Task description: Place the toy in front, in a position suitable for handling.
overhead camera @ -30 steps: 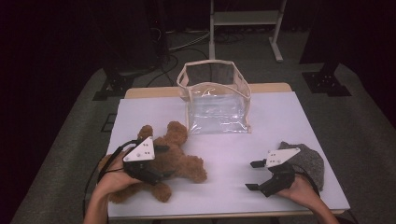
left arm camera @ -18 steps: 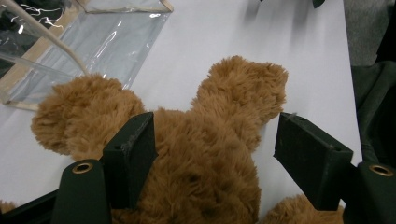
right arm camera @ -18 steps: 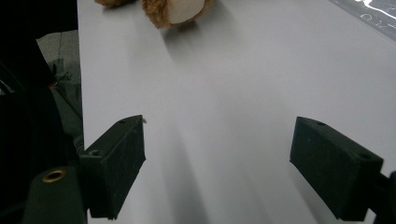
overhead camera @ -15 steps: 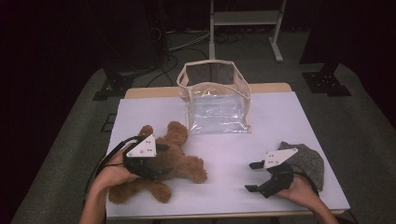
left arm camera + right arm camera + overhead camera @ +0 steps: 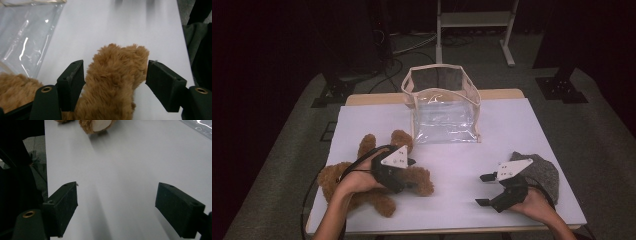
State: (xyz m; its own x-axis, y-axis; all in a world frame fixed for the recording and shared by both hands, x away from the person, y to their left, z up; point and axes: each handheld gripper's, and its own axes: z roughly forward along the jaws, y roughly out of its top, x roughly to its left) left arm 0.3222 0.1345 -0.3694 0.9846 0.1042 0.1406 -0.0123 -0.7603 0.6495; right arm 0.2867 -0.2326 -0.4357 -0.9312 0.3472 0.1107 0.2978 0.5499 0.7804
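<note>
A brown teddy bear (image 5: 332, 180) lies on the white table (image 5: 512, 130) at the front left. My left gripper (image 5: 411, 174) reaches over it from the left. In the left gripper view its jaws have just been closing around one furry limb (image 5: 115, 75), and both pads now meet the fur. One of the bear's paws (image 5: 96, 126) lies at the top of the right gripper view. My right gripper (image 5: 482, 190) rests near the front right edge, open, with only bare table between its jaws (image 5: 116, 192).
A clear plastic bag with a cream rim (image 5: 444, 112) stands open at the back middle of the table, close to the bear (image 5: 22, 37). A grey cloth (image 5: 542, 172) lies under the right hand. A white stand (image 5: 474, 20) and cables are on the floor behind.
My left gripper has slid right and slightly down over the bear, and its jaws have narrowed around the limb. The right gripper has kept still.
</note>
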